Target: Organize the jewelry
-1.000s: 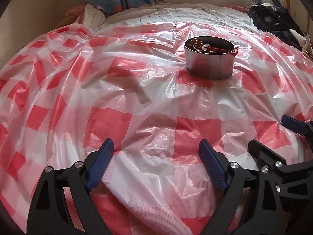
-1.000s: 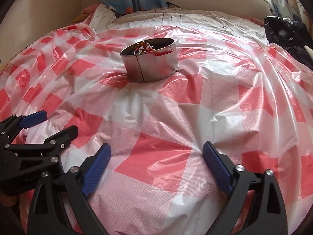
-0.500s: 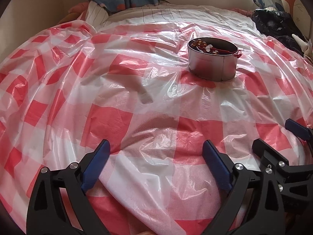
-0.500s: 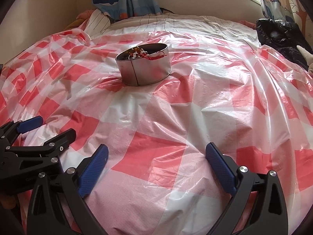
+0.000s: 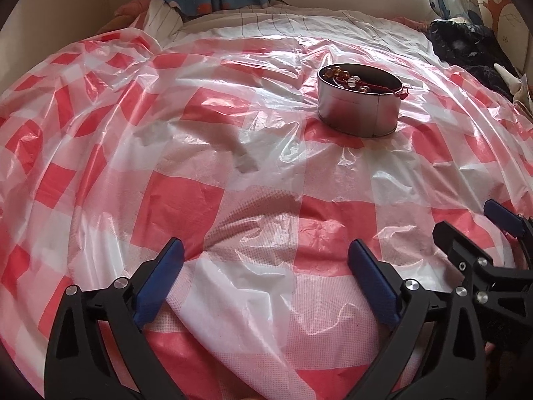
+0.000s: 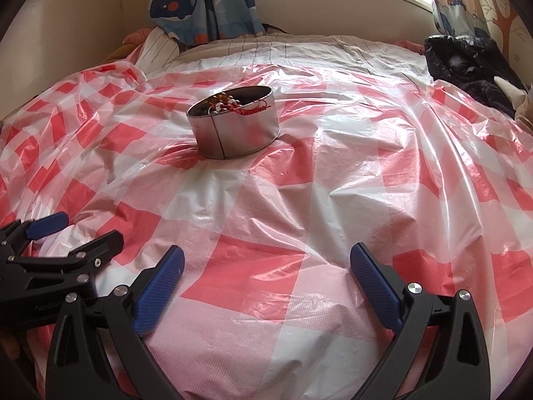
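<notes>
We are holding the left gripper [image 5: 265,275], its jaws just opening wide, and the right gripper [image 6: 266,276] spread, both empty. The round silver metal tin [image 5: 358,108] of beaded jewelry [image 5: 349,80] is sitting at one o'clock on the red-and-white checked plastic sheet [image 5: 233,166].

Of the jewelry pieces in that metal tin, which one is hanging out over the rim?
The red braided cord bracelet: it drapes over the tin's rim, while the beaded pieces lie inside.
</notes>
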{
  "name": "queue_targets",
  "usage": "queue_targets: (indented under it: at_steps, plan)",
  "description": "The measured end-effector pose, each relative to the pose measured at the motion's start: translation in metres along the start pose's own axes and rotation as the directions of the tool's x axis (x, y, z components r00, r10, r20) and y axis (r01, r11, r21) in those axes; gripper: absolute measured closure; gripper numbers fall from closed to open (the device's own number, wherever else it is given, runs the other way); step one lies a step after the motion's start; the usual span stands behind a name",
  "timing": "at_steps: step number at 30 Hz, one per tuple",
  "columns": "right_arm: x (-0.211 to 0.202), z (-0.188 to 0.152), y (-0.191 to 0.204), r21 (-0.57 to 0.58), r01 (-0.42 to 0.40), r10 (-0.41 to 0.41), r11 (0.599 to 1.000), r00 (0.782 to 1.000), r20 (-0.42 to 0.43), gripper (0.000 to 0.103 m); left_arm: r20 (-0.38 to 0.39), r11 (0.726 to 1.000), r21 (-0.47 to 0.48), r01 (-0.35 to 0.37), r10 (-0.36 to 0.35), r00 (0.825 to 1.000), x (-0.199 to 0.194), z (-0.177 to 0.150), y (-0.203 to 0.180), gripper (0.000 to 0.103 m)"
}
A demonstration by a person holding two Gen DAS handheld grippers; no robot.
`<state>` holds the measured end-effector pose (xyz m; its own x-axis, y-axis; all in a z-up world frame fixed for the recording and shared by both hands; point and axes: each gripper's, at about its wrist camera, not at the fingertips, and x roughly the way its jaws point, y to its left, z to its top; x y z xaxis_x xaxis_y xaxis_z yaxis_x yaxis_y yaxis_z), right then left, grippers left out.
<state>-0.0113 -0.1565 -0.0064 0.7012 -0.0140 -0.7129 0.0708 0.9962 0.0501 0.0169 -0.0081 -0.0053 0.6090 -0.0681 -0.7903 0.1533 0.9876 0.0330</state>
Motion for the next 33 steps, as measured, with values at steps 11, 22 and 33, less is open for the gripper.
queue_targets:
  at_steps: [11, 22, 33]
  plan:
    - [0.0032, 0.0014, -0.0041, 0.020, 0.003, -0.003, 1.000, 1.000, -0.014, 0.008, -0.006, 1.000, 0.006, -0.013, 0.013, 1.000, 0.0022, 0.0002, -0.0007, 0.008]
    - [0.0063, 0.0021, -0.0050, 0.032, 0.006, -0.005, 0.999, 1.000, -0.030, 0.008, -0.007, 1.000, 0.008, -0.019, 0.020, 1.000, 0.0041, 0.0002, -0.0012, 0.008]
    - [0.0075, 0.0009, -0.0053, 0.039, 0.009, -0.008, 0.999, 0.999, -0.031, 0.008, -0.007, 1.000, 0.008, -0.019, 0.019, 1.000, 0.0041, 0.0001, -0.0013, 0.008]
